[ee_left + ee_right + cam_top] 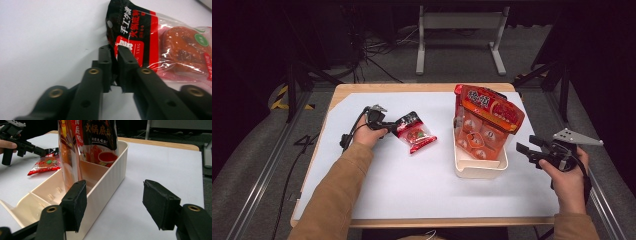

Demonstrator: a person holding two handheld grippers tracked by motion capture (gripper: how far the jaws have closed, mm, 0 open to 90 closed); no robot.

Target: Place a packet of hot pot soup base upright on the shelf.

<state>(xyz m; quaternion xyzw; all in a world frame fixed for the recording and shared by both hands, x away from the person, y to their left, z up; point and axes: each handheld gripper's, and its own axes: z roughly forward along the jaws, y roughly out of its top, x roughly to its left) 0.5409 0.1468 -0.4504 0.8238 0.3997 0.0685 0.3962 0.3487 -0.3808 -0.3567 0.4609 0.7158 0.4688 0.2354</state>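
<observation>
White sheeting covers the wooden worktop (377, 195), with dark floor and cables beyond its far edge. On the sheet's left half lies a small flat sachet of red and black plastic film with a clear window (413, 131), and the left tool (391, 127) has its two black jaws pinched together on the sachet's near black corner; in the left gripper view the pads (126, 60) press the film's edge between them, right where the black printed panel (130, 27) begins. No earlier picture is at hand, so I only say the grip looks set.

What the coming move turns on is direction. From the left tool the sachet's long axis runs away to the person's right and slightly toward them, so its free end points at the cream plastic bin with ribbed walls (482, 172), which sits well apart on the right half of the sheet. A large orange and red pouch (486, 120) already stands upright in that bin, leaning over its far part; the near compartment looks free, seen from the right gripper view (30, 202).

The right tool (526, 150) hovers just right of the bin, jaws spread wide with nothing between them, pads (77, 202) flanking air. It is the nearer to the bin, but the left hand (364, 135) holds the load, so I judge a lift and a carry rightward comes next.
</observation>
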